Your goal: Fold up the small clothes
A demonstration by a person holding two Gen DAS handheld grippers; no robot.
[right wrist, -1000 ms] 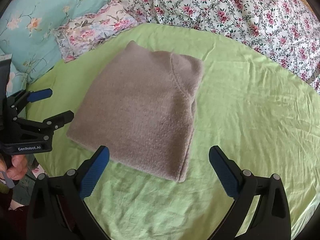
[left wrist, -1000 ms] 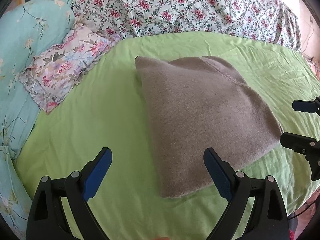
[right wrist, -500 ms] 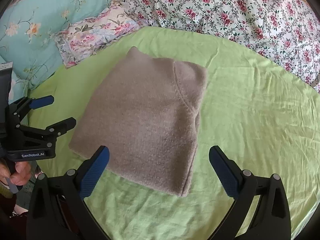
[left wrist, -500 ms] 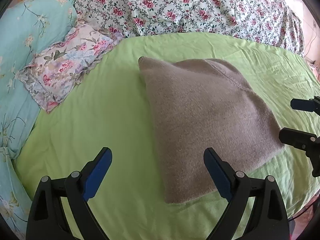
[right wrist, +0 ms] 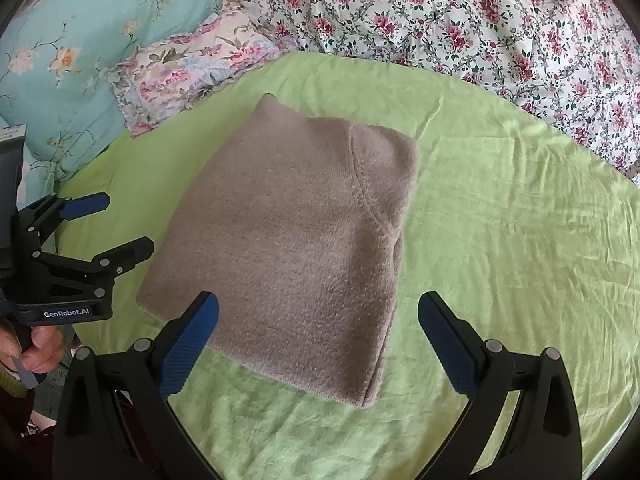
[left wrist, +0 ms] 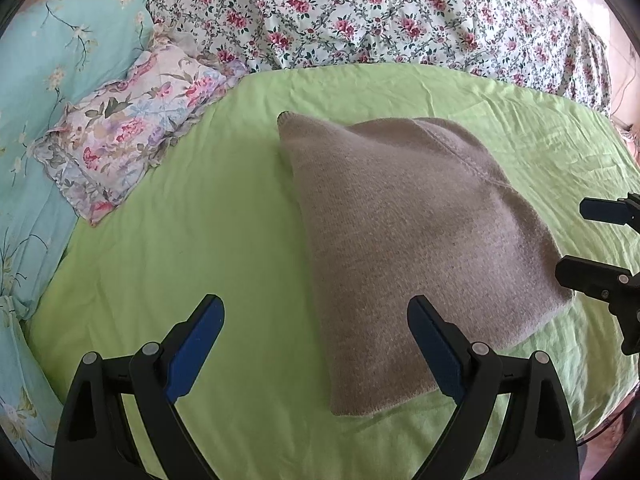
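A folded brown knit sweater lies flat on a bed with a light green sheet. It sits near the middle of the sheet, and nothing is holding it. A curved seam runs across its top layer. What is tucked under the top layer is hidden.

The left claw hangs over the near edge of the bed. Its two blue pads are wide apart with nothing between them. One blue pad covers a bit of the sweater's near edge in this view, so I cannot tell if it touches the cloth.

The right claw is also spread wide and empty. It hangs over the sweater's near side, and its left pad hides a small part of the edge. In the left wrist view, only the tips of this claw poke in at the right side; the rest is cut off.

In the right wrist view, a hand grips the handle of the left claw at the far left. Most of the hand is out of the picture.

Behind the sheet lie a quilt with pink flowers, a small flowered pillow and a big teal pillow. The corners of both pictures are dark and round, so the edges of the bed cannot be seen.
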